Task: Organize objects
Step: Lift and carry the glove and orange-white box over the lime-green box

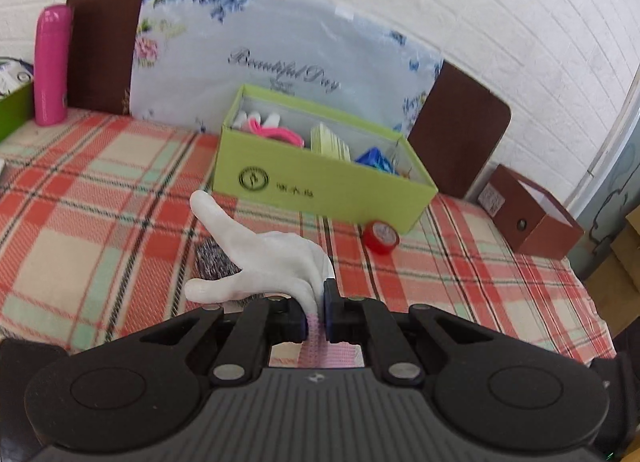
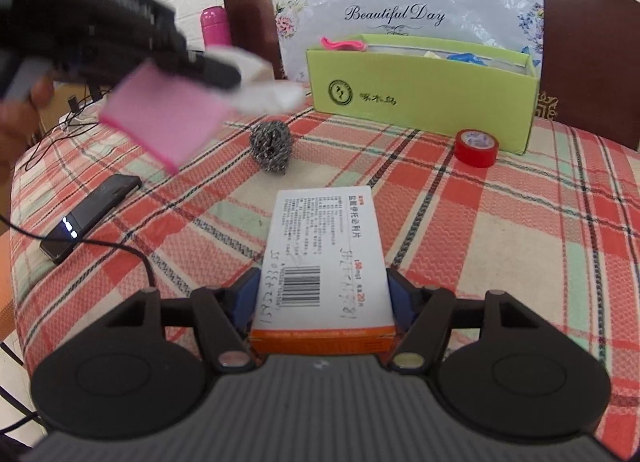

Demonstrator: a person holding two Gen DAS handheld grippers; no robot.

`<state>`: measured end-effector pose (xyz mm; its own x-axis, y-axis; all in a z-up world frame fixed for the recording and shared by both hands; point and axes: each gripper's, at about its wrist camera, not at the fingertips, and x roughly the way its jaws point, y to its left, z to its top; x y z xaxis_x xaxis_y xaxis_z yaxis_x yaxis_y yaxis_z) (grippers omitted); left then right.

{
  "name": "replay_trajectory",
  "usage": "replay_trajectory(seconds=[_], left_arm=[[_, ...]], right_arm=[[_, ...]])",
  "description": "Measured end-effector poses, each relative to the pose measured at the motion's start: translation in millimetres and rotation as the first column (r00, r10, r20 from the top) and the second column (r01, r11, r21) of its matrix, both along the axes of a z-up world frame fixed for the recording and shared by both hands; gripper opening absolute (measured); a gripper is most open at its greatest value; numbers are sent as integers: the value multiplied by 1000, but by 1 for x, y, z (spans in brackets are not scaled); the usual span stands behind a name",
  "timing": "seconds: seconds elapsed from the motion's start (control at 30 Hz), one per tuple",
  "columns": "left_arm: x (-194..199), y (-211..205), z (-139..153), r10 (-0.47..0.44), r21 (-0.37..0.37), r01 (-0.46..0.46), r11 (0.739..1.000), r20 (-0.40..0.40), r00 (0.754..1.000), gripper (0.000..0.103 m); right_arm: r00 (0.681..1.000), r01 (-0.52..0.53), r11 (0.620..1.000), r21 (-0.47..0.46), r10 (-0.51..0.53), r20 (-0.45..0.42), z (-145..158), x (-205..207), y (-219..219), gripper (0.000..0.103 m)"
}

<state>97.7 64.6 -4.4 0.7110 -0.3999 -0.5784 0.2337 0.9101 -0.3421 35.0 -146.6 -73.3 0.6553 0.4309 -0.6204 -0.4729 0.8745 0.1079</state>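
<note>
My left gripper (image 1: 316, 308) is shut on a white glove (image 1: 264, 254) with a pink cuff (image 1: 324, 354), held above the plaid cloth. In the right wrist view the left gripper (image 2: 224, 74) shows blurred at upper left with the glove (image 2: 272, 96) and pink cuff (image 2: 168, 114) hanging from it. My right gripper (image 2: 324, 294) is shut on a white and orange medicine box (image 2: 326, 258). The green open box (image 1: 320, 178) stands ahead by the wall, with pink, white, green and blue items inside; it also shows in the right wrist view (image 2: 420, 102).
A red tape roll (image 2: 476, 147) lies in front of the green box. A steel wool scrubber (image 2: 271, 146) sits mid-table. A phone on a cable (image 2: 90, 216) lies at left. A pink bottle (image 1: 52, 64) and a brown box (image 1: 532, 218) stand at the sides.
</note>
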Motion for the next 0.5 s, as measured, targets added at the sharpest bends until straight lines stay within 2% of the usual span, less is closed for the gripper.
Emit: replay_trajectory(seconds=[0.13,0.5], left_arm=[[3,-8,5,-26,4,26,1000,18,1000,7],[40,-33,56,-33,-51,42,998,165,986,7]], right_arm=[[998,40,999,31,-42,43,20,7,-15,65],[974,131,989,69,-142,179,72,51,-42,65]])
